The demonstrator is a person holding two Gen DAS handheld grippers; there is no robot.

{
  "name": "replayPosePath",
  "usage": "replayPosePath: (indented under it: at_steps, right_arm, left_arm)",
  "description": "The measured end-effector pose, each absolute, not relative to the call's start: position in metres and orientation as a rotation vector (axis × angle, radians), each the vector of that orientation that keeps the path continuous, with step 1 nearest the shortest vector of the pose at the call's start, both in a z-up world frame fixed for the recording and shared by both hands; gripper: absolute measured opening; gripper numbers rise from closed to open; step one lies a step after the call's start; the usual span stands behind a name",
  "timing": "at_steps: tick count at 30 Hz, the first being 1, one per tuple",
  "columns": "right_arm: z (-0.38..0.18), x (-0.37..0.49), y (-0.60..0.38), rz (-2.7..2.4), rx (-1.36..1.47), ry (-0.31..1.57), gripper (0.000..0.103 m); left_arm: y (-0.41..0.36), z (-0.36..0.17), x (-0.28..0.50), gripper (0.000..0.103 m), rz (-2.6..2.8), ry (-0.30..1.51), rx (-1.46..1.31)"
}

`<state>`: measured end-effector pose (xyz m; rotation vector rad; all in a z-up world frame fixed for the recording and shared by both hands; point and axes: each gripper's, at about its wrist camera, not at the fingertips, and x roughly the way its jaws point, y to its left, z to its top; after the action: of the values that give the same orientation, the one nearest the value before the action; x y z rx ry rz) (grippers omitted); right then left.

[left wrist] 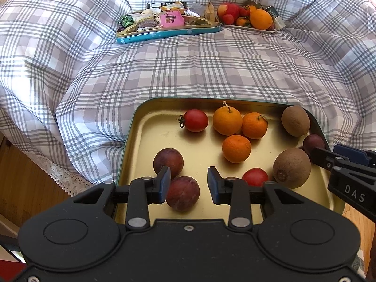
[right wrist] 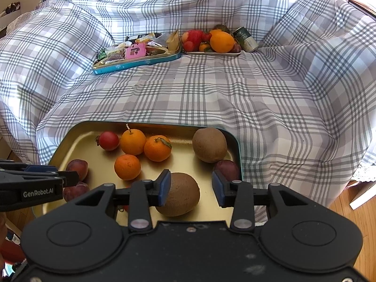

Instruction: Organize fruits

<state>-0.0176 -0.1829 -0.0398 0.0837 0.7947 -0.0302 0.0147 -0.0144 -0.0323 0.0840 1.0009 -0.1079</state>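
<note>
A gold tin tray (left wrist: 150,136) (right wrist: 80,141) lies near me on the checked cloth and holds loose fruit. In it are two plums (left wrist: 182,193), three oranges (left wrist: 236,148) (right wrist: 127,166), two red tomatoes (left wrist: 195,120), two kiwis (left wrist: 291,168) (right wrist: 181,193) and a dark fruit (right wrist: 227,168) at the right rim. My left gripper (left wrist: 189,183) is open above the near plum, whose left side sits behind the left finger. My right gripper (right wrist: 191,189) is open above the near kiwi. Each gripper shows at the edge of the other view.
At the back, a teal tin (left wrist: 164,34) (right wrist: 131,64) holds wrapped snacks. Beside it a white plate (left wrist: 249,28) (right wrist: 211,53) is piled with fruit, with a green can (right wrist: 245,39) at its right. Wood floor shows past the cloth's edges.
</note>
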Motion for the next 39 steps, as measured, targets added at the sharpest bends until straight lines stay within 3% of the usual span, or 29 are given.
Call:
replayPosePath:
  at_steps: [39]
  right_arm:
    - [-0.0410, -0.0189, -0.1815, -0.027, 0.090, 0.802, 0.042]
  left_arm:
    - [-0.0176, -0.0326, 0.0160, 0.044, -0.127, 1.016, 0.089]
